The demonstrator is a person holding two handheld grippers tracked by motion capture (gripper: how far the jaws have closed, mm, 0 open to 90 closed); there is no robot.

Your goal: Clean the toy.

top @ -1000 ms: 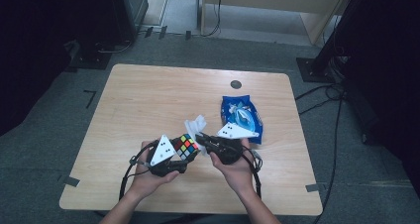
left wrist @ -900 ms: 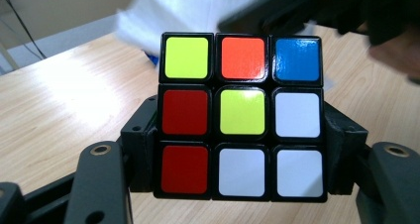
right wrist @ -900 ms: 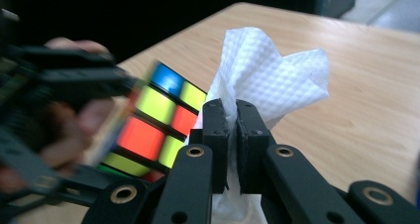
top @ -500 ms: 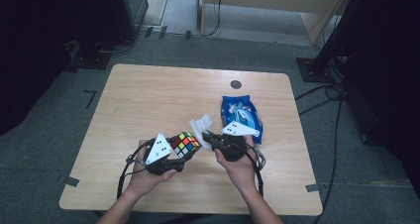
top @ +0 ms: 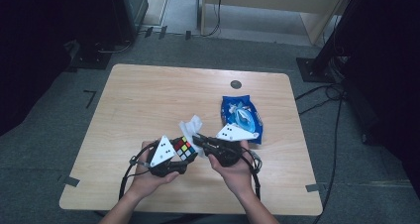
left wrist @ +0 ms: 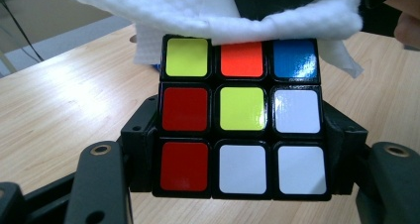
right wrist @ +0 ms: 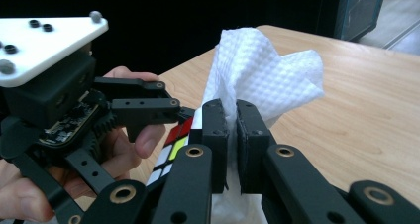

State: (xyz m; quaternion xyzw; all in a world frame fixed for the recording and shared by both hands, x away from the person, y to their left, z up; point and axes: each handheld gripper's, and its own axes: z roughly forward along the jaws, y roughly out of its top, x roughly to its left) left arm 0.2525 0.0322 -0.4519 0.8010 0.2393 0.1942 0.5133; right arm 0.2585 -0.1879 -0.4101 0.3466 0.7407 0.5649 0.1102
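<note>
My left gripper point(top: 184, 153) is shut on a colour puzzle cube point(top: 183, 148), held above the table near its front edge. In the left gripper view the cube point(left wrist: 241, 117) faces me with red, yellow, white, orange and blue tiles, its sides pressed by the two jaws. My right gripper point(top: 197, 138) is shut on a white paper wipe point(top: 190, 126), which it holds against the cube. In the right gripper view the wipe point(right wrist: 260, 80) rises from between the closed jaws, and the cube point(right wrist: 171, 147) and the left gripper point(right wrist: 168, 110) sit just to the left. The wipe point(left wrist: 208, 11) drapes over the cube's top edge.
A blue pack of wipes point(top: 241, 117) lies on the wooden table point(top: 148, 100) right of centre, just beyond the right hand. A round dark grommet point(top: 236, 84) sits near the far edge. Cables trail from both grippers toward the front edge.
The wipe and right gripper shifted slightly against the cube; both hands stay near the front of the table.
</note>
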